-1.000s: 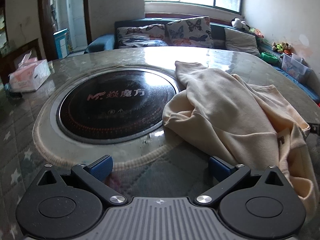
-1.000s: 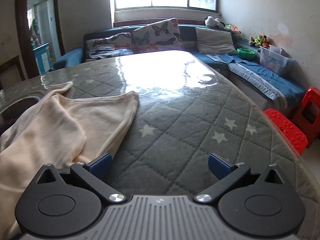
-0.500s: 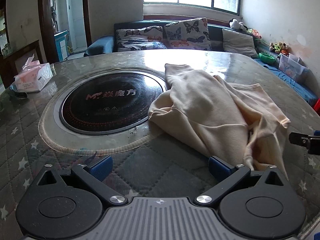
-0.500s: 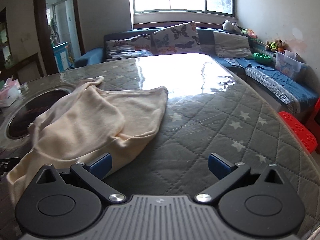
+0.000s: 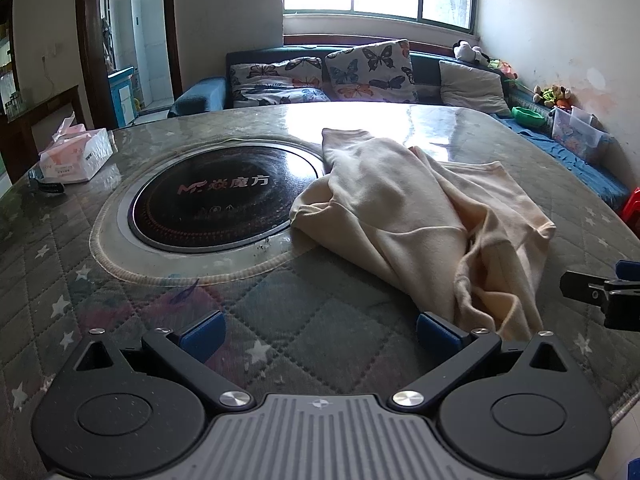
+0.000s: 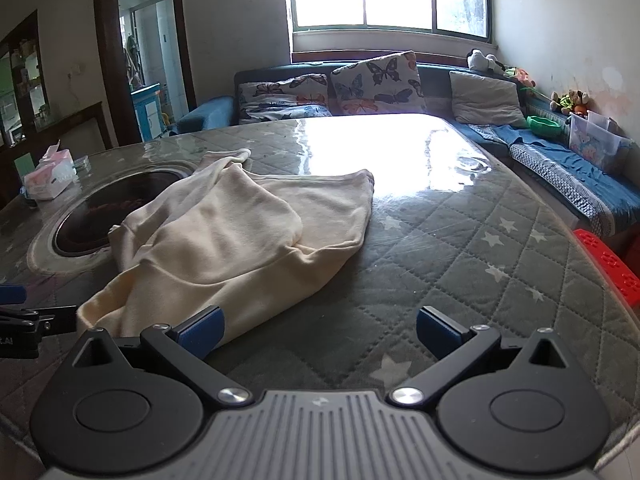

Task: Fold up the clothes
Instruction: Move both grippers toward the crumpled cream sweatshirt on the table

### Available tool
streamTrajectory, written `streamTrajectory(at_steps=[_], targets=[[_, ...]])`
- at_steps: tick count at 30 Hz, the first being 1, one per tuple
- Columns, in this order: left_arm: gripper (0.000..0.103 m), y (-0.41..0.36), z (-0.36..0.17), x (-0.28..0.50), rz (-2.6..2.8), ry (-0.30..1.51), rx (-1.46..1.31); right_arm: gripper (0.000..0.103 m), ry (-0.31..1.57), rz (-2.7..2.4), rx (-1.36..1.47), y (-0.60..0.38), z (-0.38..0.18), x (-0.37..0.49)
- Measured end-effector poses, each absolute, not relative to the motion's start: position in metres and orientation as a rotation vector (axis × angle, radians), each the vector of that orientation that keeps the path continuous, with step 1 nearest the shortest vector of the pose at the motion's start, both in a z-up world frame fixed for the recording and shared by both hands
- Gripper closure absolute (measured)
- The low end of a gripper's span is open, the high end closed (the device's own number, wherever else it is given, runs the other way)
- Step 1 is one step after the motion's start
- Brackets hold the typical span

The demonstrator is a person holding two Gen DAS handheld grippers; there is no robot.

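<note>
A cream garment (image 5: pixel 416 216) lies crumpled on the quilted grey table cover (image 5: pixel 304 320), partly over the round black cooktop (image 5: pixel 216 200). It also shows in the right wrist view (image 6: pixel 232 244). My left gripper (image 5: pixel 318 330) is open and empty, near the table's front edge, with the garment's near end just beyond its right fingertip (image 5: pixel 434 328). My right gripper (image 6: pixel 320 326) is open and empty, with its left fingertip (image 6: pixel 202 326) at the garment's near edge. Each gripper shows at the edge of the other's view.
A pink tissue box (image 5: pixel 76 154) sits at the table's far left. A sofa with butterfly cushions (image 5: pixel 368 70) stands behind the table. Red plastic stools (image 6: pixel 608 264) stand off the table's right side. A glossy film covers the table (image 6: pixel 400 148).
Both grippers have pulled back and risen away from the garment, so more of the table shows. The garment lies still. Both stay open.
</note>
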State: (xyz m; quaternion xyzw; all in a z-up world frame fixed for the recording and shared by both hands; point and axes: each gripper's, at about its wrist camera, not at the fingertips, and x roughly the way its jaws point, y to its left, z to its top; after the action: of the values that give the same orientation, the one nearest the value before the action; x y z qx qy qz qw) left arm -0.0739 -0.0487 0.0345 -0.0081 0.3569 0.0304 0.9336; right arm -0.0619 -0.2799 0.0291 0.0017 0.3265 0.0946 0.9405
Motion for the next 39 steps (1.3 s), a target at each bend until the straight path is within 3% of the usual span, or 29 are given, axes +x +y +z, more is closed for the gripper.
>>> streamTrajectory(at_steps=[39], targets=[[0.0, -0.065, 0.043, -0.106, 0.014, 0.679, 0.022, 0.0, 0.63, 0.219, -0.012, -0.264, 0.041, -0.11]])
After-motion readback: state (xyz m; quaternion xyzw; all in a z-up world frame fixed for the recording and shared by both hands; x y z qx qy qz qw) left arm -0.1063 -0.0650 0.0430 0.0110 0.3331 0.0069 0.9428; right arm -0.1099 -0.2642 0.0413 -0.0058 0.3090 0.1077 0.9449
